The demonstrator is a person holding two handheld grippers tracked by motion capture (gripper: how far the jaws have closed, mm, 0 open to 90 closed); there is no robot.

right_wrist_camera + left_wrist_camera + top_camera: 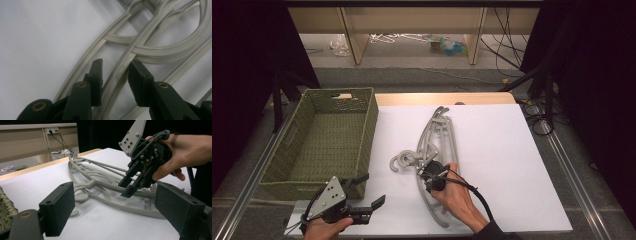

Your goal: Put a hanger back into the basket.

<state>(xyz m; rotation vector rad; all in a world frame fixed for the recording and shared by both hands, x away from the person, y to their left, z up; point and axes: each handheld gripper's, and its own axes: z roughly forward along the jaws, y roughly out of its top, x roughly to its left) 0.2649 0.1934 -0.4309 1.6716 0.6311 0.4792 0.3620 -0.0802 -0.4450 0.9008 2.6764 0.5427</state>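
I see grey plastic hangers (434,150) tangled mid-table; my right gripper (115,72) straddles one bar, jaws released; left gripper (371,192) gapes empty.

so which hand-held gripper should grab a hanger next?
Right. The right hand-held gripper is open with its jaws astride a bar of the hangers; the left hand-held gripper sits open near the basket, off the pile.

A: The right gripper (430,176) and its hand (455,197) cover the middle of the hangers (435,145); how many lie stacked, I can't tell.

B: The basket (5,207) is cut off at the left edge.
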